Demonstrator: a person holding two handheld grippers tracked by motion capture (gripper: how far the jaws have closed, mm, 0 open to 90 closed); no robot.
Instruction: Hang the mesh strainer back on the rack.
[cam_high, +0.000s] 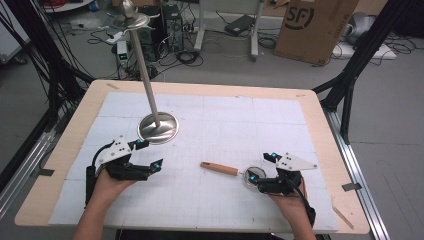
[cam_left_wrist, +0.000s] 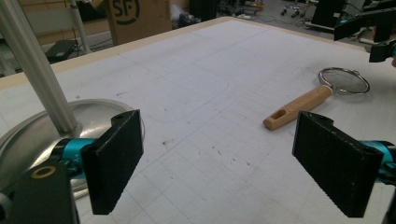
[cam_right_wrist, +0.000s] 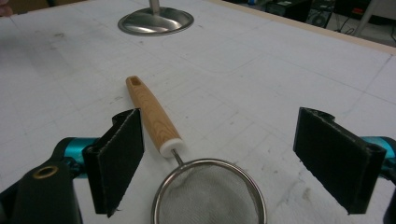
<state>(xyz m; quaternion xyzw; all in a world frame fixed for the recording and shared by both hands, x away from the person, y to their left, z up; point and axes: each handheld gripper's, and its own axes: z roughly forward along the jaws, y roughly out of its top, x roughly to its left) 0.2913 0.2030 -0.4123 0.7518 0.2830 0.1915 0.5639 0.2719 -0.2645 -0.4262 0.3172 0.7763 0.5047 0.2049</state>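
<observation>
A small mesh strainer (cam_high: 251, 176) with a wooden handle (cam_high: 219, 168) lies flat on the white mat, handle pointing left. My right gripper (cam_high: 261, 169) is open around the strainer's ring (cam_right_wrist: 210, 193), with the handle (cam_right_wrist: 150, 113) running away just past its left jaw. My left gripper (cam_high: 150, 154) stands open at the left with nothing between its jaws; from it the strainer (cam_left_wrist: 344, 80) lies further off to the right. A metal stand with a round base (cam_high: 158, 127) and a tall pole (cam_high: 143, 65) rises just beyond the left gripper.
The white gridded mat (cam_high: 240, 125) covers a wooden table (cam_high: 320, 120). A cardboard box (cam_high: 314, 27), cables and black frame legs (cam_high: 350, 75) stand on the floor behind. The stand's base (cam_left_wrist: 28, 135) sits close by the left jaw.
</observation>
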